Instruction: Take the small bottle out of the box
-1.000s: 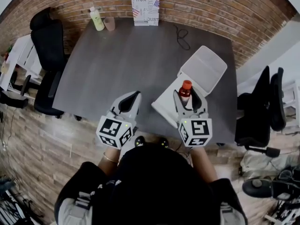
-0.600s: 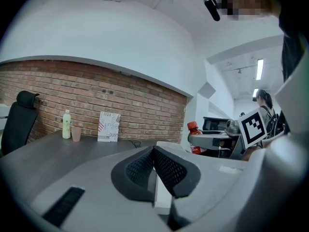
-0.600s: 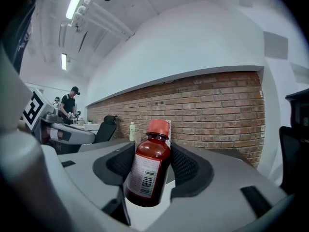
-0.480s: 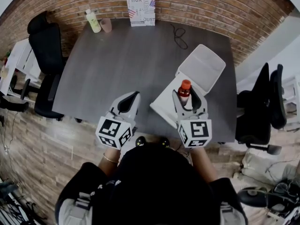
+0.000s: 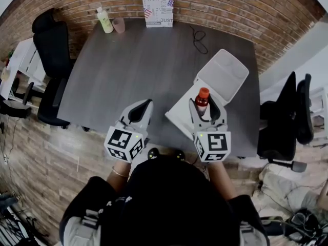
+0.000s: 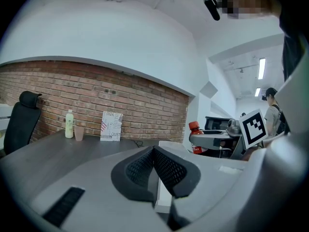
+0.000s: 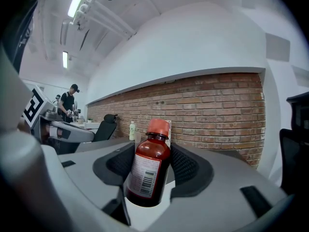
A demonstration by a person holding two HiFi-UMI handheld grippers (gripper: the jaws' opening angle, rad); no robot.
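**A:** Nearest us first: what do we have in hand?

**B:** Our right gripper (image 5: 205, 113) is clamped on the small bottle (image 5: 203, 98). Its pads press the dark body from both sides, and the red cap stands upright above them. Our left gripper (image 5: 140, 111) has its jaws brought together on nothing. It sits over the near edge of the table (image 5: 128, 65), just left of the box (image 5: 178, 116).

**A:** Has anything shifted in the last second?

**B:** Hardly. Both grippers sit where they were, and the bottle is at the same spot over the box. Only our own view has drifted a little.

**A:** What do we make of that for the task?

**B:** We judge that the grasp is made and the lift is paused or barely begun. In the right gripper view white shows under the bottle's base, but we cannot tell whether the base is clear of the box floor.

**A:** And beyond that?

**B:** The box's lid (image 5: 224, 75) lies open behind it, toward the far right. Further on we see a black cable (image 5: 199, 39). Along the far edge, by the brick wall, stand a green bottle (image 5: 105, 20), a cup (image 5: 119, 25) and a printed card (image 5: 159, 10), all well apart from our work.
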